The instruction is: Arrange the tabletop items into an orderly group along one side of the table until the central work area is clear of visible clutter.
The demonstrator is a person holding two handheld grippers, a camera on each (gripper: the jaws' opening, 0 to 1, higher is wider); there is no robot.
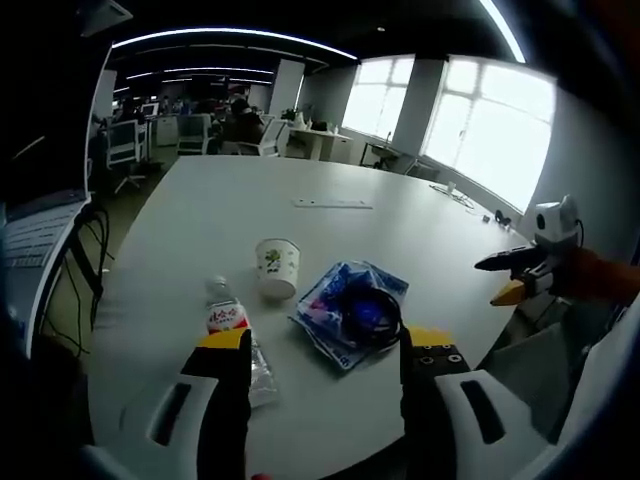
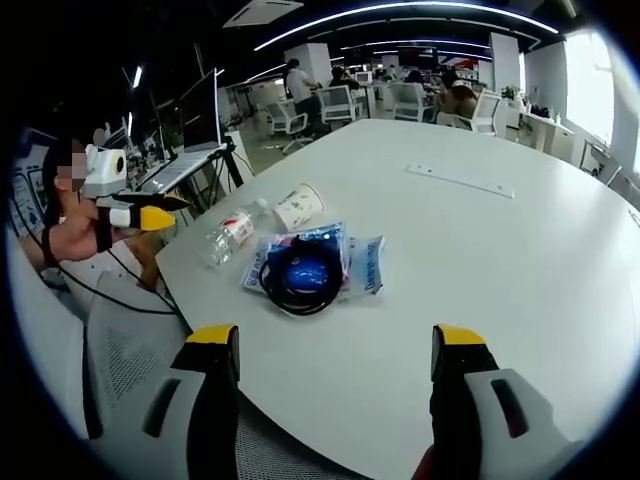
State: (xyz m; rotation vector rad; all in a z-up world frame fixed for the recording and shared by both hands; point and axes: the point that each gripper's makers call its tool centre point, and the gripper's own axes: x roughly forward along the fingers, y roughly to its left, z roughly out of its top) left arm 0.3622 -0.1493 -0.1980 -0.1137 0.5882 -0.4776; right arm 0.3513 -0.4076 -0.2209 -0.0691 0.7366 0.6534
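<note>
White paper cup (image 1: 277,268) between clear plastic water bottle (image 1: 232,330) and blue plastic packet (image 1: 350,310) with black cable coil (image 1: 371,312), left gripper (image 1: 325,352) and right gripper (image 2: 335,350) jaws apart, empty

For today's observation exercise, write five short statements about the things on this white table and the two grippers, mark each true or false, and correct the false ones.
1. The paper cup stands upright. False: it lies on its side.
2. The water bottle lies on its side. True.
3. A coiled black cable rests on the blue packet. True.
4. The left gripper grips the bottle. False: its jaws are open and hold nothing.
5. A long flat strip lies apart from the other items on the table. True.
</note>
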